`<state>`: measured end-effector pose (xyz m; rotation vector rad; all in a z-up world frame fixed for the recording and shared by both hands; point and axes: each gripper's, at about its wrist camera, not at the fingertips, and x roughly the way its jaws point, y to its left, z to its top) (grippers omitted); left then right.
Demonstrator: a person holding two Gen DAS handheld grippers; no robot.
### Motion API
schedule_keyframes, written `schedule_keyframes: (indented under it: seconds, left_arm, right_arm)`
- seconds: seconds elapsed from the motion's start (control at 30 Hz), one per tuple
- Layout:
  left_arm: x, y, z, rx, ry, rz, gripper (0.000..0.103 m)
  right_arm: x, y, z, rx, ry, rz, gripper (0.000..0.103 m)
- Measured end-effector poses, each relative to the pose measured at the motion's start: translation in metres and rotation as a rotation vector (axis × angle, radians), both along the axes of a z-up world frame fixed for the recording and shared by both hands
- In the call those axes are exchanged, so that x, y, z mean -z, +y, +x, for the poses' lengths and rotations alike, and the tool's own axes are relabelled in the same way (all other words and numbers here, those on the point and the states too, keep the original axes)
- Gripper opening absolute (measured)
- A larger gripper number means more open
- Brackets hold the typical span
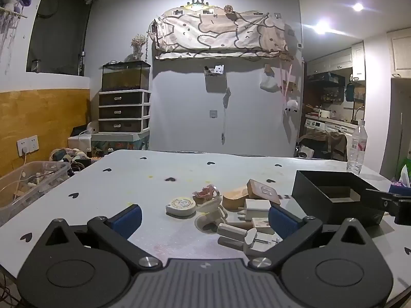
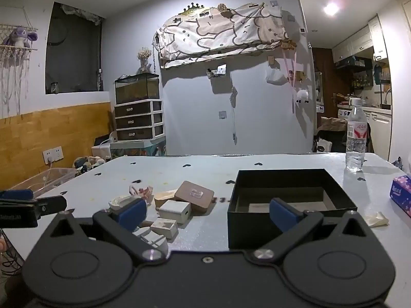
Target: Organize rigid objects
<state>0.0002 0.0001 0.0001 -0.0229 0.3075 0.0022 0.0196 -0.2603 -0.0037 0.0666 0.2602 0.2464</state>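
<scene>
A clear bin [image 1: 30, 179] sits past the bench's [image 1: 154, 179] left edge. The left hand-held gripper [image 1: 204, 219] hangs spread over the near edge, holding nothing. Mid-bench lies a heap: round tape [image 1: 181, 204], pink clip [image 1: 206, 192], wooden block [image 2: 196, 193], white charger [image 2: 176, 210]. The right hand-held gripper [image 2: 208, 215] is spread too, empty. Just right of the heap stands a black box [image 2: 290, 197]; a bottle [image 2: 355, 138] stands at the far right corner.

Left claw [image 1: 205, 220] — matte black linkage arms, blue fingertip pads [image 1: 127, 219], silver pivot screws, ribbed grey base plate. Right claw [image 2: 208, 217] — same black arms, blue pads, silver screws.
</scene>
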Motion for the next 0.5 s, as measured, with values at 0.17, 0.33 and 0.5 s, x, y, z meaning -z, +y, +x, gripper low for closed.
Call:
schedule_keyframes:
  seconds: [0.17,0.33,0.5]
  left_arm:
    - [0.0000,0.0001,-0.0002,0.000,-0.002,0.000,0.103]
    - [0.0004,-0.0002,0.0000,-0.001,-0.002,0.008,0.103]
    - [0.0014,0.0016,0.0007,-0.008,-0.003,0.008,0.103]
  right_arm:
    - [-0.0007,-0.0010,-0.0010,0.000,-0.004,-0.001,0.103]
    - [-0.0006,0.0011,0.0003,-0.001,0.000,-0.003,0.103]
    - [0.0008,0.0065,-0.0003,0.000,-0.001,0.002,0.103]
